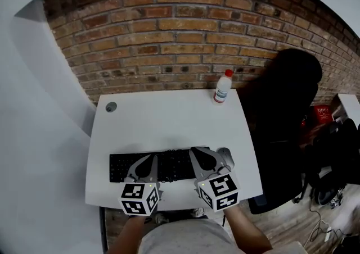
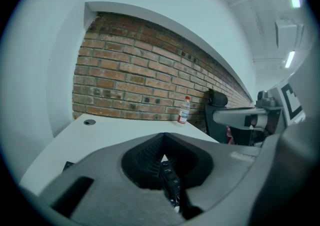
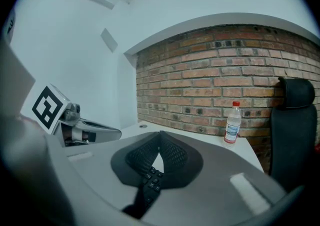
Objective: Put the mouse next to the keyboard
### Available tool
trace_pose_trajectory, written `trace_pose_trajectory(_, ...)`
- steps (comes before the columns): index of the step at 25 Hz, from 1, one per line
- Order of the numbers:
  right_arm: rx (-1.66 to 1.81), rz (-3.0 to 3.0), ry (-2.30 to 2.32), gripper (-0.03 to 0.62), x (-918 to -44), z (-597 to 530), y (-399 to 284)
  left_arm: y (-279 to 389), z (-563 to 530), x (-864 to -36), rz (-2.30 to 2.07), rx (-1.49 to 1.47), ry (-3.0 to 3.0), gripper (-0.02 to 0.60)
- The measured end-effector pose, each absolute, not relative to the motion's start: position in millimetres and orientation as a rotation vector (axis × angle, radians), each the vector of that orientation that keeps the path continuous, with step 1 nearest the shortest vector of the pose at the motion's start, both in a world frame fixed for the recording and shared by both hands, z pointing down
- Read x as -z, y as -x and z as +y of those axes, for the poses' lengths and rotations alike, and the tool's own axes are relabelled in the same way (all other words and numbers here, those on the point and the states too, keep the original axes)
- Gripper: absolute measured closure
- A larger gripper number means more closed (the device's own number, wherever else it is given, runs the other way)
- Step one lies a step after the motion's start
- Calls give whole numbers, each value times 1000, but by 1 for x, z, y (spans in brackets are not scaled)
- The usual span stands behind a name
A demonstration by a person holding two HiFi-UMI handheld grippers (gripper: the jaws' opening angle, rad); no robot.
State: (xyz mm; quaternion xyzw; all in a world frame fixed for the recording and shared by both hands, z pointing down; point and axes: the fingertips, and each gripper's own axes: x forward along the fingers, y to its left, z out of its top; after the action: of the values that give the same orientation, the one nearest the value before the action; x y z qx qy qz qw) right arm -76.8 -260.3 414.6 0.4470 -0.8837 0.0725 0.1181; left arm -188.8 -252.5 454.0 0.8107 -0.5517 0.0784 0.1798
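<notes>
A black keyboard [image 1: 119,168] lies along the front of the white table [image 1: 163,121]. A grey mouse [image 1: 226,158] rests on the table just off the keyboard's right end. My left gripper [image 1: 152,158] hovers over the keyboard's middle, its jaws shut with nothing between them. My right gripper [image 1: 197,150] hangs over the keyboard's right part, just left of the mouse and apart from it, and is also shut and empty. Keyboard keys [image 2: 170,177] show below the closed left gripper [image 2: 162,136], and keys [image 3: 150,182] show below the closed right gripper [image 3: 160,134].
A clear plastic bottle [image 1: 223,87] with a red cap stands at the table's back right, near the brick wall. A round cable hole [image 1: 111,107] sits at the back left. A black office chair [image 1: 284,107] stands off the table's right edge.
</notes>
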Motion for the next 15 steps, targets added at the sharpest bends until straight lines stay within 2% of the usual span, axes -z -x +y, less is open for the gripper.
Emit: trace_pose_trajectory(15, -209, -2582, -1315, 585, -414, -260, 72, 183, -253, -454, -1544, -231, -2300, 589)
